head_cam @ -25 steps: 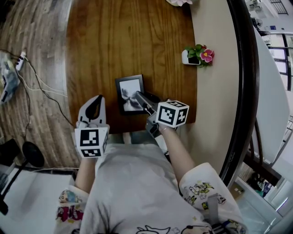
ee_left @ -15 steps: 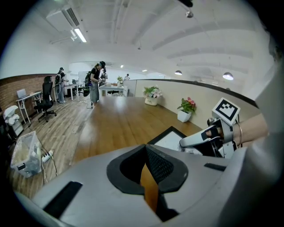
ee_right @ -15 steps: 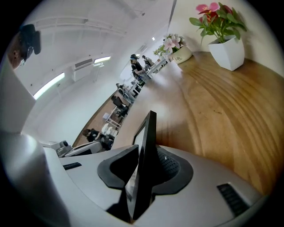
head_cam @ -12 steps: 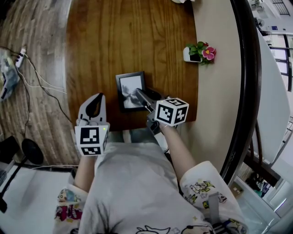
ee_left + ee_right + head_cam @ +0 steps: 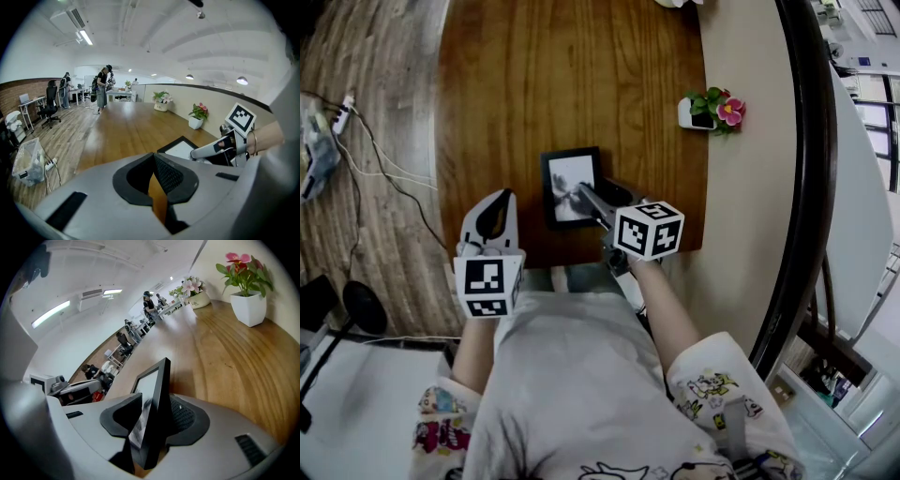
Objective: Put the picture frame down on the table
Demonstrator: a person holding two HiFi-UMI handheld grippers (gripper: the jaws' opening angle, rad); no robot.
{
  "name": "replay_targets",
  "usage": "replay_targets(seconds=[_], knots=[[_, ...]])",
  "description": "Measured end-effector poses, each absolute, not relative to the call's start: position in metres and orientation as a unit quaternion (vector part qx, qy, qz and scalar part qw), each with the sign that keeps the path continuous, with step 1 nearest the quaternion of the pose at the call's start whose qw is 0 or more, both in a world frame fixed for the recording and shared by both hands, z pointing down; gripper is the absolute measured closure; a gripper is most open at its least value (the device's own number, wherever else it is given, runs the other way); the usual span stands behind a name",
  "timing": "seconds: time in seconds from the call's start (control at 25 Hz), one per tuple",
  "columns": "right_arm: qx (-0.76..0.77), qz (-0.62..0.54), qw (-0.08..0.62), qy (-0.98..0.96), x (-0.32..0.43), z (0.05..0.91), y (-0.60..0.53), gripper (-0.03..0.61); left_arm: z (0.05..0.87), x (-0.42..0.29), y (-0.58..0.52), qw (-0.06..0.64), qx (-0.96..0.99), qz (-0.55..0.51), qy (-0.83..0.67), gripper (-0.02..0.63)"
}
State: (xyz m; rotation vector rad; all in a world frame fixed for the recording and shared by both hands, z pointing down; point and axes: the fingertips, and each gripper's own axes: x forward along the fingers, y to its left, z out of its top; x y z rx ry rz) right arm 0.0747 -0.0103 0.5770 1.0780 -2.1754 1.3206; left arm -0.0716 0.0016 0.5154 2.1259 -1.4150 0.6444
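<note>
The counter [image 5: 534, 84] fills most of the head view, and the job looks to be at its release step. The person's right forearm [image 5: 670, 314] reaches in over the counter's near edge and slopes downward. The left arm is drawn back at the counter's near left corner, angled down in much the same way. The right tongs [image 5: 586, 195] have just been opening. The right gripper view shows the picture frame [image 5: 154, 399] standing between the spread jaws, with a clear gap on its glass side and the other pad close behind its back. The left tongs [image 5: 494, 202] are pressed together at the tips with nothing in them, and they hover idle. The picture frame sits on the counter near its front edge, face turned upward toward the person. Whether it rests flat or leans on a stand cannot be told. The next move probably calls for drawing the right tongs straight back toward the counter's near edge without brushing the frame and tipping it. A small flower pot [image 5: 710, 112] stands at the counter's right side, well apart.
</note>
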Motion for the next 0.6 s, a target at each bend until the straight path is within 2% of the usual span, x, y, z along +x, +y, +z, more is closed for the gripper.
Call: replay_targets(seconds=[0.16,0.6], knots=[[0.384,0.465,0.200,-0.772,0.0742,0.5789,-0.0089,0.411,0.5156,-0.0732,0.0020,0.252,0.780,0.237,-0.522,0.611],[0.388,0.448,0.222,-0.774,0.0732,0.5780,-0.0094,0.387,0.5158,-0.0755,0.0025,0.253,0.780,0.237,-0.521,0.611]])
